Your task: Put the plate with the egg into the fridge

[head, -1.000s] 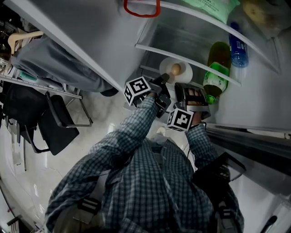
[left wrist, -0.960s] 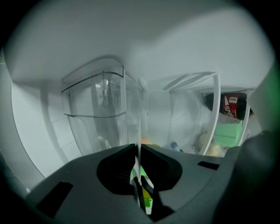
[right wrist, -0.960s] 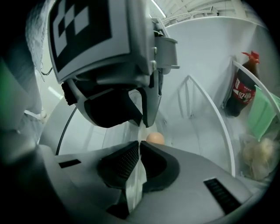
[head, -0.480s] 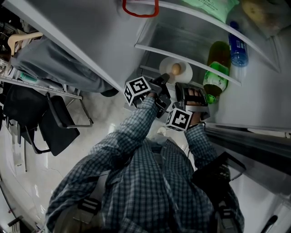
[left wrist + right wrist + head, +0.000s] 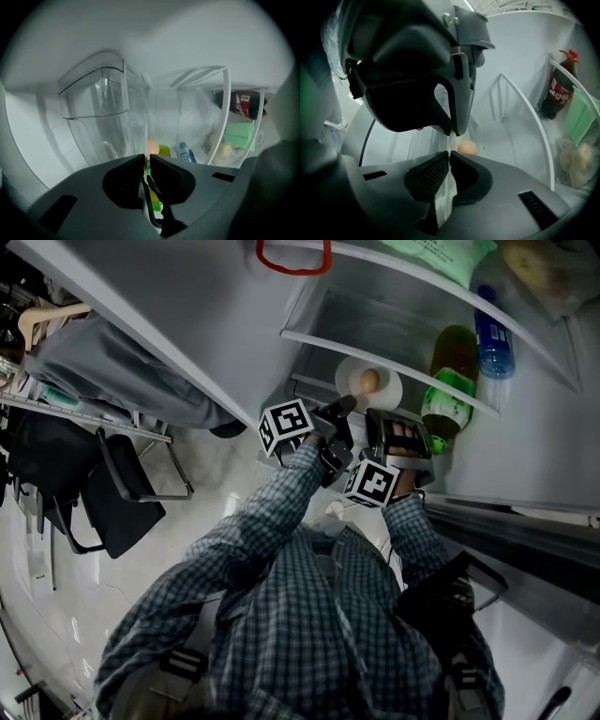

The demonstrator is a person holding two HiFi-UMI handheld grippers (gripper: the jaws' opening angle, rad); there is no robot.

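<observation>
Resting near the middle of the plate (image 5: 349, 381), the egg (image 5: 369, 381) is tan and smooth, and the plate itself is round, plain white and thin at the rim. It is held inside the open fridge, just left of the green bottle (image 5: 442, 382) in the head view and level with that bottle's lower half. Both grippers grip the plate's near rim, on the side away from the green bottle's neck. The left gripper (image 5: 146, 161) has its jaws pinched nearly together on the thin white edge, with the egg and the green bottle showing just past its tips. The right gripper (image 5: 449, 162) is likewise clamped on the rim, a pale strip of plate running between its jaws, and the left gripper bites the same edge right beside it. A white shelf rail (image 5: 394, 357) crosses just above the plate and reaches the green bottle.
</observation>
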